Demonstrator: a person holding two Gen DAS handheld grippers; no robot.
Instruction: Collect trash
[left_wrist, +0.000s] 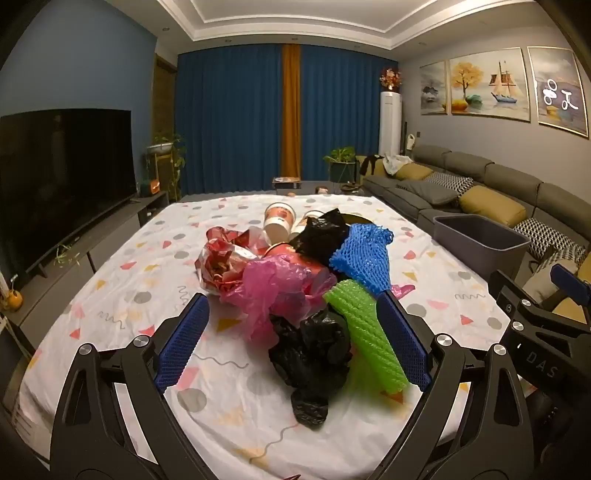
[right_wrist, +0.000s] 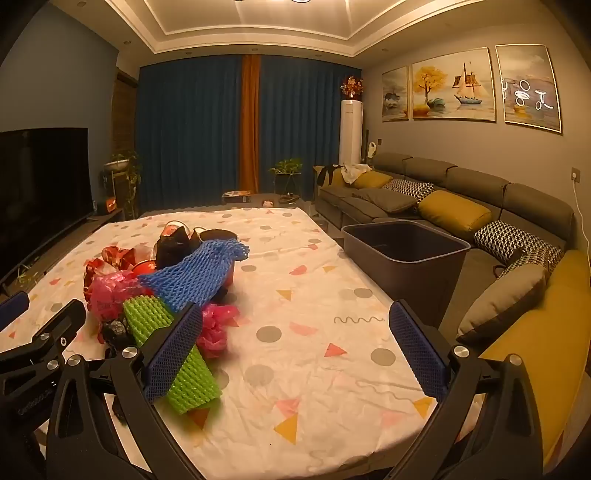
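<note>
A pile of trash lies on the patterned tablecloth (left_wrist: 110, 295): a green foam net (left_wrist: 365, 332), a blue foam net (left_wrist: 364, 254), a near black plastic bag (left_wrist: 314, 354), a far black bag (left_wrist: 321, 236), a pink plastic bag (left_wrist: 273, 288), a red foil wrapper (left_wrist: 221, 262) and paper cups (left_wrist: 279, 221). My left gripper (left_wrist: 291, 339) is open, its fingers on either side of the near black bag and green net. My right gripper (right_wrist: 295, 350) is open and empty over bare cloth, right of the green net (right_wrist: 173, 354) and blue net (right_wrist: 199, 273).
A dark grey bin (right_wrist: 406, 254) stands off the table's right edge, also in the left wrist view (left_wrist: 480, 240). A grey sofa with cushions (right_wrist: 461, 214) runs along the right wall. A TV (left_wrist: 62, 177) stands on the left.
</note>
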